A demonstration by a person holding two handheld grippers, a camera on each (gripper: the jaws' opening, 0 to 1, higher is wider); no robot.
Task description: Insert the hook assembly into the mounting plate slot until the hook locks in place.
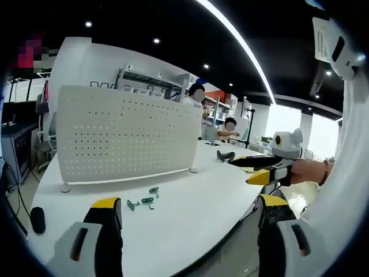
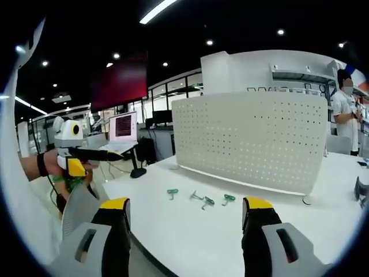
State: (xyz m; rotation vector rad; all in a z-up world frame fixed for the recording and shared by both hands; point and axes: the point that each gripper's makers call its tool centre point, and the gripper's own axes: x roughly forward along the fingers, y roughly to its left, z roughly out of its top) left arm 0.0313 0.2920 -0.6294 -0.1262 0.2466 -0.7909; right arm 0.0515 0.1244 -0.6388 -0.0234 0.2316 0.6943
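Hooks (image 2: pixel 202 199), green, lay loose on white surface (image 2: pixel 242 242) before upright pegboard (image 2: pixel 253 138). Held level above near edge, well apart from hooks: left gripper (image 1: pixel 187 216) and right gripper (image 2: pixel 185 216), fingers (image 2: pixel 118 210) wide, empty. Two people stood beyond pegboard.

Bright, even indoor light from ceiling strip lights (image 1: pixel 236 43) and spotlights; windows (image 1: pixel 323 135) glare white. Fisheye bends edges; distant background looks perhaps slightly soft.
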